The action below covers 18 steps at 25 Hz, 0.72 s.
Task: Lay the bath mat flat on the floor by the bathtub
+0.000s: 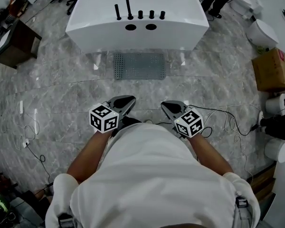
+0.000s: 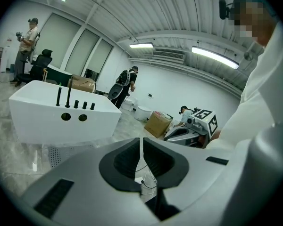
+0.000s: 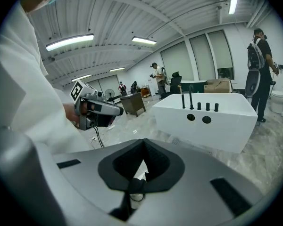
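The grey perforated bath mat (image 1: 139, 66) lies flat on the marble floor right in front of the white bathtub (image 1: 137, 18). Both grippers hover close to the person's body, well short of the mat. My left gripper (image 1: 130, 99) is shut with nothing between its jaws, and my right gripper (image 1: 165, 105) is likewise shut and empty. In the left gripper view the jaws (image 2: 141, 144) meet in a thin line, with the bathtub (image 2: 61, 119) and an edge of the mat (image 2: 59, 154) to the left. The right gripper view shows its shut jaws (image 3: 143, 144), the bathtub (image 3: 207, 121) and the left gripper (image 3: 96, 109).
A cardboard box (image 1: 273, 69) and white toilets (image 1: 262, 32) stand at the right. A dark wooden table (image 1: 12, 44) is at the far left. Cables (image 1: 223, 122) trail over the floor on both sides. Other people (image 2: 125, 84) stand farther back in the room.
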Each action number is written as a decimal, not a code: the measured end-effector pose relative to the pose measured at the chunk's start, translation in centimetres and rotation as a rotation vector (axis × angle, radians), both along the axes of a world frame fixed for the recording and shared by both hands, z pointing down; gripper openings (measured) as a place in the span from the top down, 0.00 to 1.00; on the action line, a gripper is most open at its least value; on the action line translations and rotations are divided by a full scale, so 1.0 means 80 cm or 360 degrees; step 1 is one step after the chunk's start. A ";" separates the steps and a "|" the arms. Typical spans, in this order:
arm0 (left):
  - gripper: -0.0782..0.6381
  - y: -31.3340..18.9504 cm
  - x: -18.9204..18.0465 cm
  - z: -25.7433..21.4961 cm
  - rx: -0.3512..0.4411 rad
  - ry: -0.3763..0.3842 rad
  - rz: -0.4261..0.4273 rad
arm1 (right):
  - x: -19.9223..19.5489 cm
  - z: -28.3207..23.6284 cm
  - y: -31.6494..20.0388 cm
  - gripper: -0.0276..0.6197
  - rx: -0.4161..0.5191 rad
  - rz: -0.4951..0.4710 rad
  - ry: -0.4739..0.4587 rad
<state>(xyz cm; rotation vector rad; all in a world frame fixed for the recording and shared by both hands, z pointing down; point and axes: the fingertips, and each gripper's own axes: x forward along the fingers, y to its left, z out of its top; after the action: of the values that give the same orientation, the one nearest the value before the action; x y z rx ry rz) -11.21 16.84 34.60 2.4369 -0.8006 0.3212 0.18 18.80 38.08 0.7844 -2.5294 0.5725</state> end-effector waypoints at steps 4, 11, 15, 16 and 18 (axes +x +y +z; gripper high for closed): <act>0.84 0.005 -0.003 0.001 0.0001 -0.0003 -0.0003 | -0.003 -0.001 0.004 0.94 0.0008 -0.0008 0.0005; 0.84 0.009 -0.007 -0.001 0.0004 -0.0023 -0.0004 | -0.006 -0.006 0.005 0.94 0.0028 -0.0020 0.0017; 0.84 0.009 -0.011 0.001 0.0003 -0.0033 -0.0007 | -0.009 -0.006 0.004 0.94 0.0027 -0.0030 0.0016; 0.84 0.009 -0.013 0.002 0.0001 -0.0033 -0.0008 | -0.011 -0.006 0.004 0.95 0.0026 -0.0033 0.0016; 0.84 0.007 -0.017 0.004 0.0000 -0.0036 -0.0009 | -0.015 -0.004 0.002 0.95 0.0022 -0.0037 0.0021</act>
<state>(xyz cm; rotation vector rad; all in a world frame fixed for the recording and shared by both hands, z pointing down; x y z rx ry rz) -12.58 17.40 34.88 2.4344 -0.8167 0.3470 -1.02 18.94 37.75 0.7599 -2.5297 0.5407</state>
